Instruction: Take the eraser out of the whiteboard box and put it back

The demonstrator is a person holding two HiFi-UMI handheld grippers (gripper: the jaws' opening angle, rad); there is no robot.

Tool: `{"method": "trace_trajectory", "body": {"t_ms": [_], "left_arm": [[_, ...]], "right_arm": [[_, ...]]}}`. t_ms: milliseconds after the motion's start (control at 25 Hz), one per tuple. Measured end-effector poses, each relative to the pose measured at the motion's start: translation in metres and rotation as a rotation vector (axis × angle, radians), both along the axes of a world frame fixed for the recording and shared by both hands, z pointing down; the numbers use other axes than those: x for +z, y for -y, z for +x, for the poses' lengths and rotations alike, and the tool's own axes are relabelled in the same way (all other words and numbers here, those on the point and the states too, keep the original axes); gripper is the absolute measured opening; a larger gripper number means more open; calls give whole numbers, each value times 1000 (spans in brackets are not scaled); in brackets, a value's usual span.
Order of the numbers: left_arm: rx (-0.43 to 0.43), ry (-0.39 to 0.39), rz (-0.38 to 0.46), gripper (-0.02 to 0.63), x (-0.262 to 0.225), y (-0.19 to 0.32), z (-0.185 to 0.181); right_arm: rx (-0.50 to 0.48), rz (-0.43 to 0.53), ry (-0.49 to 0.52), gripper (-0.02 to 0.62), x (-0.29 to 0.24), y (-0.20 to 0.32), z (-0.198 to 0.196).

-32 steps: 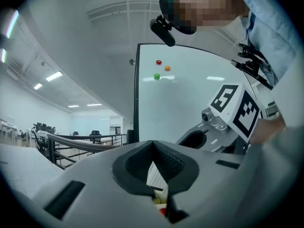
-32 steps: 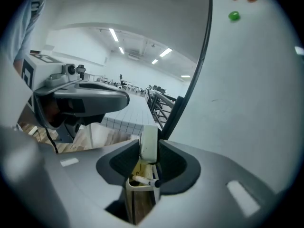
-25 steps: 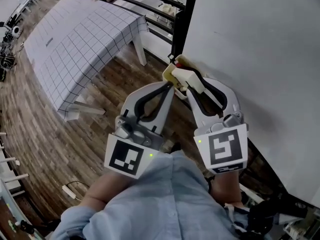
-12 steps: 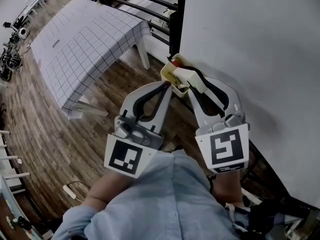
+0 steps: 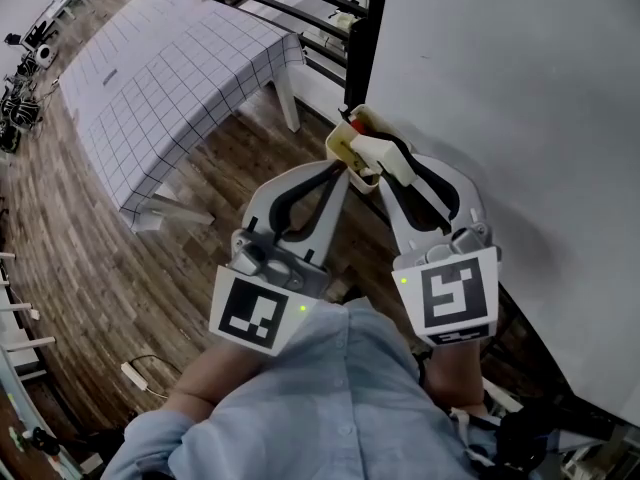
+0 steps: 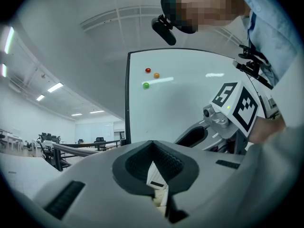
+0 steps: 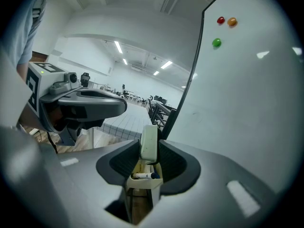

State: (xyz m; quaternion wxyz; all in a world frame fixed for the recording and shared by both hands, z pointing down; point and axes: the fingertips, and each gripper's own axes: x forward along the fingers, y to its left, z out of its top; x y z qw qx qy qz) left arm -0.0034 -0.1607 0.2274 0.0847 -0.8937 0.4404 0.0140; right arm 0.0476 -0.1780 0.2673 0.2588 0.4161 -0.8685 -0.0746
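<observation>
A cream whiteboard box (image 5: 345, 150) hangs at the lower left corner of the whiteboard (image 5: 520, 98). My right gripper (image 5: 385, 165) is shut on the white eraser (image 5: 383, 154), held upright just above the box's open top. In the right gripper view the eraser (image 7: 148, 143) stands between the pads, with the box (image 7: 142, 180) and a marker (image 7: 145, 175) inside it right below. My left gripper (image 5: 342, 174) sits at the box's near left corner. In the left gripper view its jaws (image 6: 156, 175) are closed on a thin white edge of the box (image 6: 157, 180).
A table with a grid-pattern cloth (image 5: 170, 78) stands to the left on the wooden floor (image 5: 90, 258). The whiteboard's black frame post (image 5: 365, 38) rises just behind the box. Red, orange and green magnets (image 7: 221, 20) stick high on the board.
</observation>
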Motion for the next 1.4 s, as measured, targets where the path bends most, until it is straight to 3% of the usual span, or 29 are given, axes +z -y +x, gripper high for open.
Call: {"method": "trace_trajectory", "body": {"t_ms": [1400], "left_arm": [[42,-86,-152,-2,48,81,-62]], "right_arm": [[12,-299,-370,130,115,63,-55]]}}
